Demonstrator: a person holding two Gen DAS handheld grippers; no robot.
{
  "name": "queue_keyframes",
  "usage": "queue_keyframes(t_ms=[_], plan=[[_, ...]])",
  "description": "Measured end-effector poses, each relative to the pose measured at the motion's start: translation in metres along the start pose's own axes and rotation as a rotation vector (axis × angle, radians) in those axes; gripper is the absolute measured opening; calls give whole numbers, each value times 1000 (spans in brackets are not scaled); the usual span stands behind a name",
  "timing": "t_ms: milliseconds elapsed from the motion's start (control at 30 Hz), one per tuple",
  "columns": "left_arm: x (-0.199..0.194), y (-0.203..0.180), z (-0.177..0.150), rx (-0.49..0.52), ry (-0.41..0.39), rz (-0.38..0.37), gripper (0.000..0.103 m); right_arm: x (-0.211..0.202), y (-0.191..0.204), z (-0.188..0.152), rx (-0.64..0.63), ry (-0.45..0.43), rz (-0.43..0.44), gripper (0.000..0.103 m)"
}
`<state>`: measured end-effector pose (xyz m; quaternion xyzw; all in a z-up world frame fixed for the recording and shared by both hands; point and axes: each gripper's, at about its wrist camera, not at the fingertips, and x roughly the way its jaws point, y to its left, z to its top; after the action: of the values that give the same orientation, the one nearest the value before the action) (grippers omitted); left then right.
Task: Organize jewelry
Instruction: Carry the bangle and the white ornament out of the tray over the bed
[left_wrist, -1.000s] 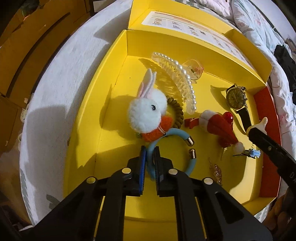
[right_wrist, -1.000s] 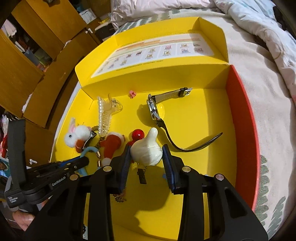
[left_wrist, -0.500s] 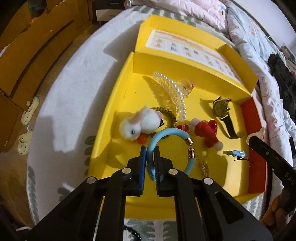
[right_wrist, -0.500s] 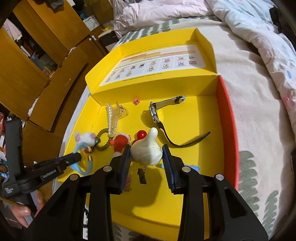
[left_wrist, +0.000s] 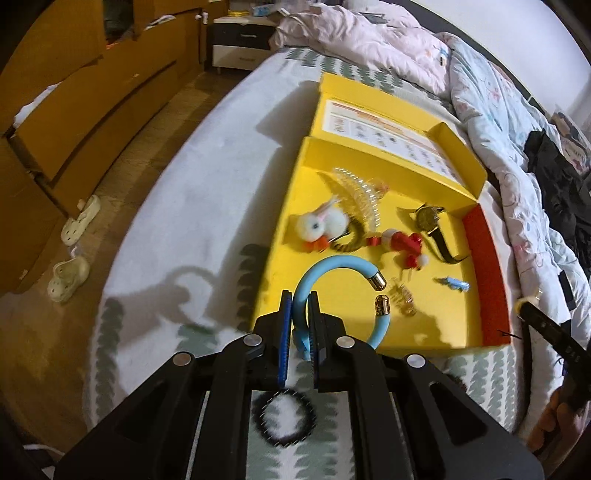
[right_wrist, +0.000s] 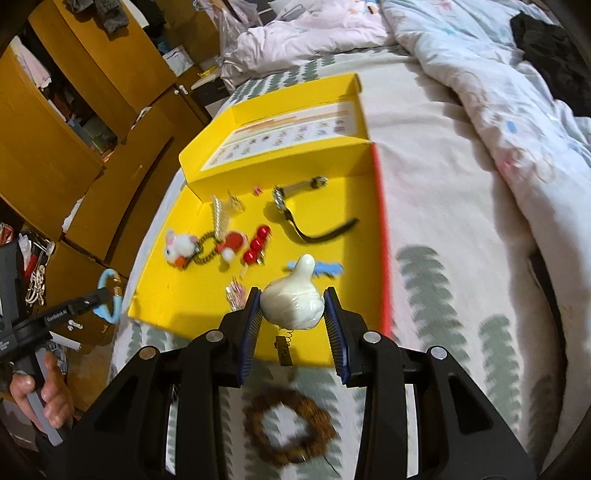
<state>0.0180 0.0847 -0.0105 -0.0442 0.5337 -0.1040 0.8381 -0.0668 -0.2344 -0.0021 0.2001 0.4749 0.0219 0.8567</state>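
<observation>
Both claws have lifted back clear of the yellow box (left_wrist: 484, 258), the left claw (left_wrist: 298, 310) pinching the blue bracelet (left_wrist: 343, 266), the right claw (right_wrist: 293, 306) the white duck clip (right_wrist: 295, 306), ready for sorting.

Blue bracelet (left_wrist: 334, 284): open light-blue band with gold end caps, pinched upright in the left gripper (left_wrist: 296, 306), above the box's near-left edge.
White duck clip (right_wrist: 293, 301): glossy cream figure, neck pointing away, clamped in the right gripper (right_wrist: 291, 314); a small spring and dark clip dangle beneath.
Yellow box (right_wrist: 207, 291): open on the bed, red right wall, holding a bunny scrunchie (left_wrist: 321, 227), pearl claw clip (left_wrist: 360, 197), watch (right_wrist: 291, 210).
Beaded bracelet (right_wrist: 291, 428): brown ring on the bedspread, blurred.
</observation>
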Motion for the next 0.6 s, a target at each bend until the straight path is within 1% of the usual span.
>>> queue_keyframes(t_ms=[133,267,433,600], plan=[[-4,17,-14,-23,10,33,8,-24,-16,-24,21,-7,-25,36],[-5,31,-26,-39,20,55,8,-33,-35,-51,59,12,-49,36],[-4,43,-42,-45,35,74,8,-36,-48,-77,85,41,-76,36],[11,54,-54,-48,72,128,8,-23,-56,-87,94,82,-107,35]])
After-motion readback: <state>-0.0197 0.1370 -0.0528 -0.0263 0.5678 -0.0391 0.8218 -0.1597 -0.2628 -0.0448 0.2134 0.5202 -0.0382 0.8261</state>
